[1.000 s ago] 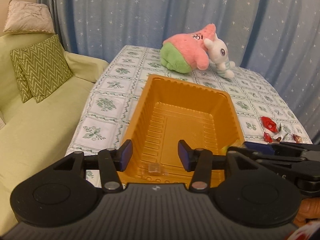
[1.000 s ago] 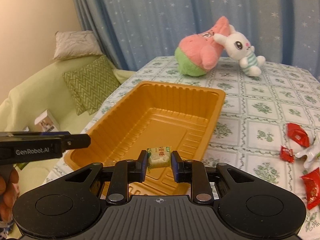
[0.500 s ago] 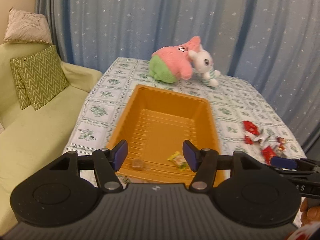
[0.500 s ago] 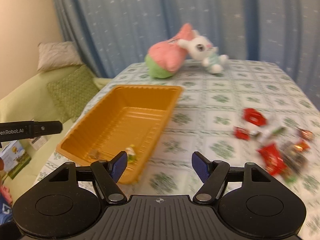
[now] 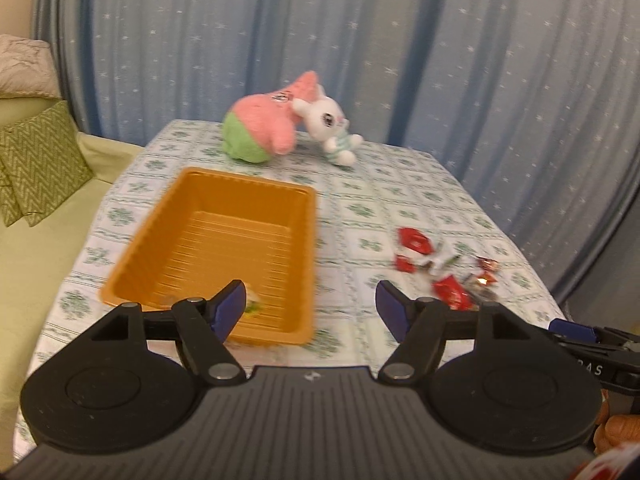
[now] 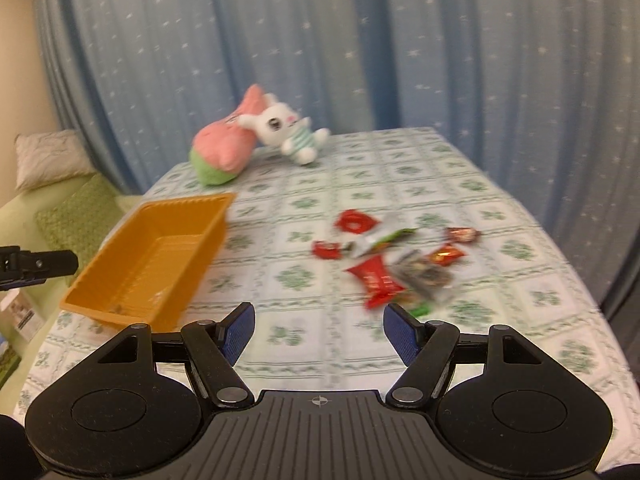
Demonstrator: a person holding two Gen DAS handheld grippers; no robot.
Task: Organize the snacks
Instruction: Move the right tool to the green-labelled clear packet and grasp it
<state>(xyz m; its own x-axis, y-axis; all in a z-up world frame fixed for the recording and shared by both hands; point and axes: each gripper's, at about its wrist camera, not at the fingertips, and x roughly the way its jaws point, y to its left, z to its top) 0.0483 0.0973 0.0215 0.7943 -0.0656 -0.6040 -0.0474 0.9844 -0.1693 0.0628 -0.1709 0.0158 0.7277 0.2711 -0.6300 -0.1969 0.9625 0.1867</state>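
Left wrist view, left gripper (image 5: 310, 308) jaws opening, empty above orange tray (image 5: 168, 236), right gripper (image 6: 318, 330) jaws wide, holding nothing

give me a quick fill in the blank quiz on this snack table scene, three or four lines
1. The plastic tray on the table is ____ in colour.
2. The white plush rabbit leans against a pink and ____ plush toy.
3. The pile of loose snacks lies on the tablecloth, ____ the tray.
4. Nothing sits between the pads of the right gripper, so it is ____.

Missing words: orange; green; outside; empty
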